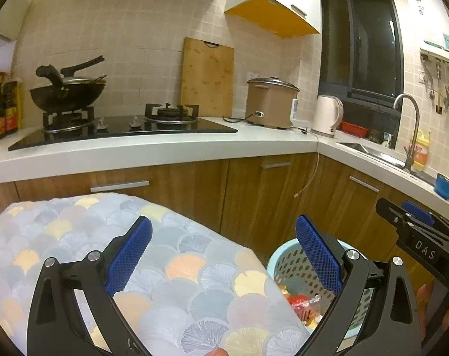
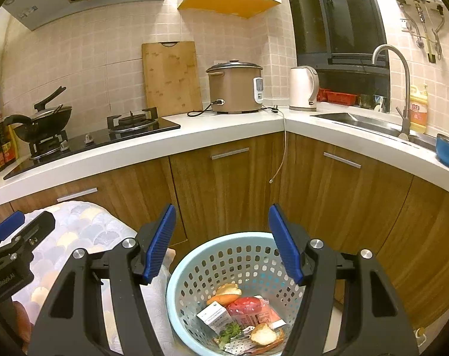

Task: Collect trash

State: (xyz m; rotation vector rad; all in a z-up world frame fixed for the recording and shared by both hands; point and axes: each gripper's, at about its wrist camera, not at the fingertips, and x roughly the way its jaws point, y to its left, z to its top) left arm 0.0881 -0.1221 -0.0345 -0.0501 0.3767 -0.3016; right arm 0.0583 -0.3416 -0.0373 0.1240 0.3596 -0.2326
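Observation:
A light blue perforated basket (image 2: 194,270) stands on the floor beside a small table with a fan-pattern cloth (image 1: 171,255). It holds trash: a red wrapper (image 2: 248,305), a small white box (image 2: 214,316), orange peel (image 2: 227,292), bread scraps and greens. My right gripper (image 2: 223,240) is open and empty, right above the basket. My left gripper (image 1: 224,255) is open and empty, above the cloth's right edge, with the basket (image 1: 283,264) partly behind its right finger. The right gripper also shows in the left wrist view (image 1: 414,225).
Wooden cabinets (image 2: 230,184) stand close behind the basket under a white counter (image 2: 224,130). On it are a gas hob with a wok (image 2: 43,121), a cutting board, a rice cooker (image 2: 236,87), a kettle (image 2: 303,87), a sink and a blue bowl (image 2: 448,149).

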